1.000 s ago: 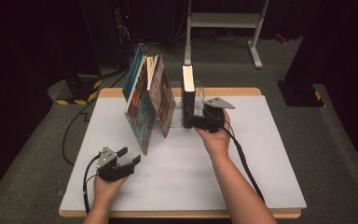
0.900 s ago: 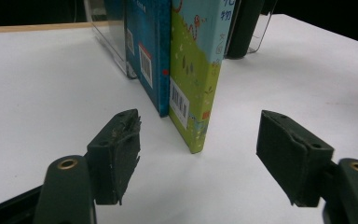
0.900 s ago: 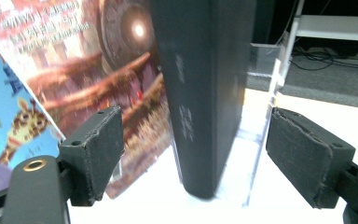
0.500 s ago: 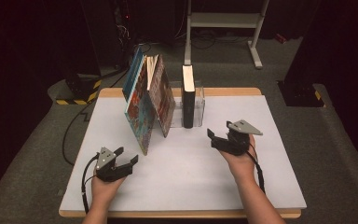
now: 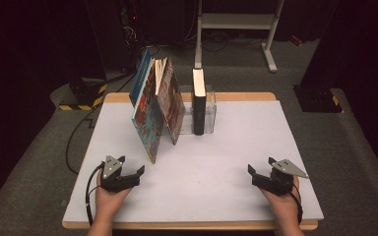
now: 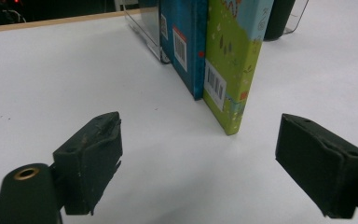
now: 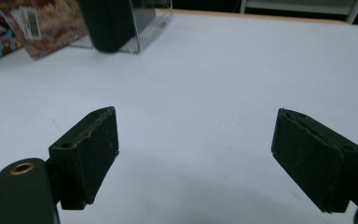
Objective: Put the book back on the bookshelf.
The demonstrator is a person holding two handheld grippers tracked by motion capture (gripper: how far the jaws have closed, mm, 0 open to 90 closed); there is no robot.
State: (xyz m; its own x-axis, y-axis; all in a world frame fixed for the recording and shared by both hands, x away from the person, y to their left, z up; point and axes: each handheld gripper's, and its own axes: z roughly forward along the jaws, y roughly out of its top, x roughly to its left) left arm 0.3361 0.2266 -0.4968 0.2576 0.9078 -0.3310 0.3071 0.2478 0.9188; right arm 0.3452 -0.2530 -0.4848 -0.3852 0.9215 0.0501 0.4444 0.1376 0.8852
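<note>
Books stood near the far edge of the table, and they were the things our work concerned. We had a black hardback (image 5: 198,105) upright inside a clear plastic holder (image 5: 210,109), its cream page block facing up and its dark spine toward us. That holder was a glossy, see-through stand with thin flat walls, and from the right gripper view we saw the black volume (image 7: 103,24) set within its transparent sides (image 7: 147,25). Just to the left, several thin picture books (image 5: 155,105) leaned together, tilted so their tops fell leftward; the foremost one reached nearest to us. Their covers were slick and brightly printed: a blue one (image 6: 182,44) and a green one (image 6: 233,60), each with a white barcode label, stood on their lower edges on the tabletop.

We held our left gripper (image 5: 128,174) near the front left of the table, well apart from the books; its jaws had just been opening, and they stood wide with nothing between them. Our right gripper (image 5: 263,177) sat near the front right, likewise released and empty. Both carried matte black, blocky pads and grey three-cornered plates.

Everything rested on a smooth white table (image 5: 226,162) with a pale wooden edge, over grey carpet (image 5: 39,162).
</note>
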